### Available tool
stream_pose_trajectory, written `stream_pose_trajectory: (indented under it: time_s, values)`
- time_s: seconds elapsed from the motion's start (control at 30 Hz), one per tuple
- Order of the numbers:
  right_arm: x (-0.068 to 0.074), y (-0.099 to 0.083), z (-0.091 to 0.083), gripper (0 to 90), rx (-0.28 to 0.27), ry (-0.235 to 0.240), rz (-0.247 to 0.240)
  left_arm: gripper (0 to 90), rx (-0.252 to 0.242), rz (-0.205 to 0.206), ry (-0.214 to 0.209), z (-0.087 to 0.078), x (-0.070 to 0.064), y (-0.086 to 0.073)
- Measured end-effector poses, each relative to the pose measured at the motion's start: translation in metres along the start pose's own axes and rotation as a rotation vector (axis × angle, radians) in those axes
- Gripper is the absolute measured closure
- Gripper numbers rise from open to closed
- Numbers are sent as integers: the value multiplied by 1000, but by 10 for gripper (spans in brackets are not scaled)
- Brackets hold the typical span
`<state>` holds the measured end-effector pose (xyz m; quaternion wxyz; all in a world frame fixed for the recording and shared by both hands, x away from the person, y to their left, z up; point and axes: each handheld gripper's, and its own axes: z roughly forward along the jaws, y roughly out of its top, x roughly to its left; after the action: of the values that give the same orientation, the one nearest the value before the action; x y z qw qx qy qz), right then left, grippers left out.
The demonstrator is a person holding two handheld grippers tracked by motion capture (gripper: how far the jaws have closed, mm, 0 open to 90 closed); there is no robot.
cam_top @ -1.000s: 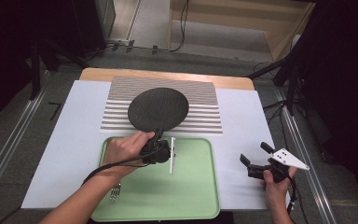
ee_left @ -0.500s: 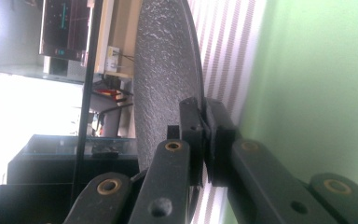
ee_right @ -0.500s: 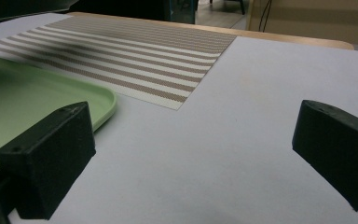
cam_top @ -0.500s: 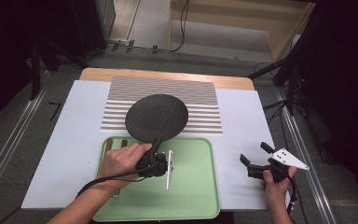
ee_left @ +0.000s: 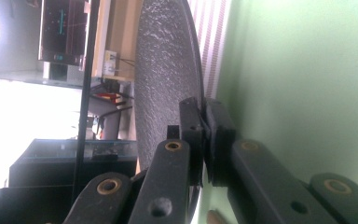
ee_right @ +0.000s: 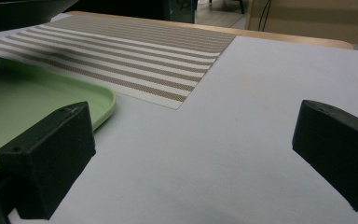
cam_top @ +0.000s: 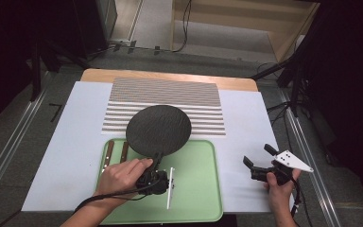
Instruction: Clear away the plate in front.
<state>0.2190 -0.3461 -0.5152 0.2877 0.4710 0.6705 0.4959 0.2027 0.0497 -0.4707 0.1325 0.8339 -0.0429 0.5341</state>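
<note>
My left claw (cam_top: 157, 163) is clamped tight on the near rim of the dark round plate (cam_top: 158, 128); in the left gripper view both pads (ee_left: 193, 140) pinch the plate's (ee_left: 165, 79) edge with no gap between them. From the high view the plate sits partly over the far edge of the green tray (cam_top: 196, 189) and partly over the striped placemat (cam_top: 170, 94), and I cannot tell how far it is lifted off them. On the tray I see a white utensil (cam_top: 169, 188) just beside my left claw, and two brown-handled pieces (cam_top: 109, 153) near the tray's left side. My right claw (cam_top: 260, 158) hangs wide open with nothing in it, well apart from the tray, over the pale sheet (cam_top: 246, 123) that covers the counter; in the right gripper view its pads (ee_right: 46, 154) stand far apart, with the tray's (ee_right: 37, 93) corner and the placemat (ee_right: 135, 51) beyond.
</note>
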Motion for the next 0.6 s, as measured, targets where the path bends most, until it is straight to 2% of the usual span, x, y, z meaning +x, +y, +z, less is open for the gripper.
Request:
stream_pose_trajectory:
  time_s: [0.13, 0.33, 0.6]
  values:
    - [0, 0, 0, 0, 0, -1, 3, 878, -1, 15, 4, -6, -7, 0]
    - [0, 0, 0, 0, 1, -2, 2, 876, -8, 8, -2, -18, -15, 1]
    - [0, 0, 0, 0, 2, -3, -2, 875, -17, 23, -6, -37, -28, 3]
